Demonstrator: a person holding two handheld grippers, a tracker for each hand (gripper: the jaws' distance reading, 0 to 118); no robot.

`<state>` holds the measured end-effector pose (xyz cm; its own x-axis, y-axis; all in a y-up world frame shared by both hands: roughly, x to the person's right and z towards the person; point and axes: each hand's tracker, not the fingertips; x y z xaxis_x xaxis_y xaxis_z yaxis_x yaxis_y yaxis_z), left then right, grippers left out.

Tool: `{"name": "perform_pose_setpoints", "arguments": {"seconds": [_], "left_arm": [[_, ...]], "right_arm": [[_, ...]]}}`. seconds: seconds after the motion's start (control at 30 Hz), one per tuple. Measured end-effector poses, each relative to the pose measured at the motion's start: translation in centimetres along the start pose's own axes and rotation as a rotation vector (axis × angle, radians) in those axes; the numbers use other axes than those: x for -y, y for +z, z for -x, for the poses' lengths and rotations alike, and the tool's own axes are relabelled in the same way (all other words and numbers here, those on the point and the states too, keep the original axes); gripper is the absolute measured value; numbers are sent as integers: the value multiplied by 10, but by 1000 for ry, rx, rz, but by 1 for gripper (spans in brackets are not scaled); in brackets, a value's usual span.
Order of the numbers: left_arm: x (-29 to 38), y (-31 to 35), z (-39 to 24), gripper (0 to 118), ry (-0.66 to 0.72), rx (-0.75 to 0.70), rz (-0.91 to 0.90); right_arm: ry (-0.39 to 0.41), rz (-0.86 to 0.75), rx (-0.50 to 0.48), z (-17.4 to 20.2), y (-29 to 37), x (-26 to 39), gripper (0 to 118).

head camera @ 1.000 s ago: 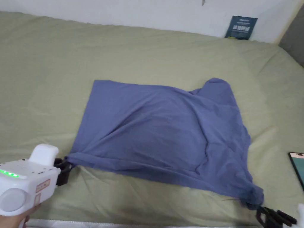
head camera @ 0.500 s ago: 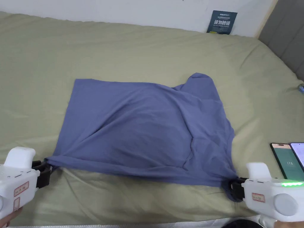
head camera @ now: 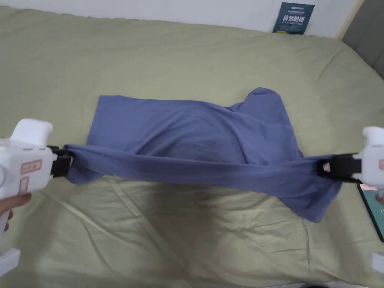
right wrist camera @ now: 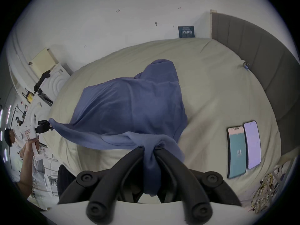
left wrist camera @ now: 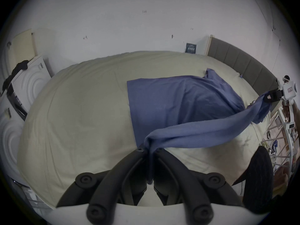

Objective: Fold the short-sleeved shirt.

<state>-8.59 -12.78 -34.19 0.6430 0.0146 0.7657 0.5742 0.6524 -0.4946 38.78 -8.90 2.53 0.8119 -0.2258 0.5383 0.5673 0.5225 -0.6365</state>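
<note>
Soft even indoor light, head view slightly blurred; shirt (head camera: pixel 195 150) casts faint shadow on bed (head camera: pixel 187 240); gripper views dim, fisheye-warped, dark corners.

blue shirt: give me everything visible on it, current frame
The blue shirt is plain, soft, thin-looking knit fabric, wrinkled. Its far part lies on the olive bed sheet, one short sleeve bunched at the far right. The near edge is lifted off the bed and stretched into a taut band between the left gripper and the right gripper, each shut on a gathered corner. A loose flap hangs below the right end.
</note>
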Motion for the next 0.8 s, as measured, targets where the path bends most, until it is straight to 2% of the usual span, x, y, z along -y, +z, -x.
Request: {"name": "perform_pose_setpoints", "arguments": {"seconds": [0.17, 0.23, 0.33, 0.37, 0.4, 0.43, 0.47, 0.5, 0.53, 0.63, 0.7, 0.8], "left_arm": [[-37, -83, 4, 2, 44, -47, 165], [-42, -112, 4, 2, 78, -77, 233], [-42, -132, 1, 2, 40, -84, 245], [-39, -129, 0, 2, 35, -90, 225], [-38, -126, 2, 7, 67, -86, 192], [-36, -122, 2, 39, 98, -75, 166], [-33, -113, 3, 82, 114, -71, 142], [-26, -99, 4, 110, 102, -67, 135], [-21, -85, 3, 113, 103, -64, 92], [8, -17, -9, 111, 70, -141, -135], [43, 32, -27, 111, 61, -150, -306], [98, 80, -53, 111, 66, -197, -446]], "right_arm": [[-91, 114, 44, -15, -85, -50, 4], [-104, 149, 56, -18, -110, -57, 4], [-87, 179, 85, -20, -132, -60, 5], [-66, 166, 105, -21, -131, -55, 9], [-40, 132, 126, -23, -127, -52, 26], [-36, 107, 122, -25, -123, -49, 73], [-39, 102, 100, -28, -116, -46, 104], [-42, 94, 75, -29, -105, -39, 116], [-45, 54, 56, -27, -91, -34, 116], [12, -143, 78, -5, -32, 6, 116], [77, -315, 109, 16, 7, 49, 116], [118, -506, 116, 49, 40, 128, 114]]}}
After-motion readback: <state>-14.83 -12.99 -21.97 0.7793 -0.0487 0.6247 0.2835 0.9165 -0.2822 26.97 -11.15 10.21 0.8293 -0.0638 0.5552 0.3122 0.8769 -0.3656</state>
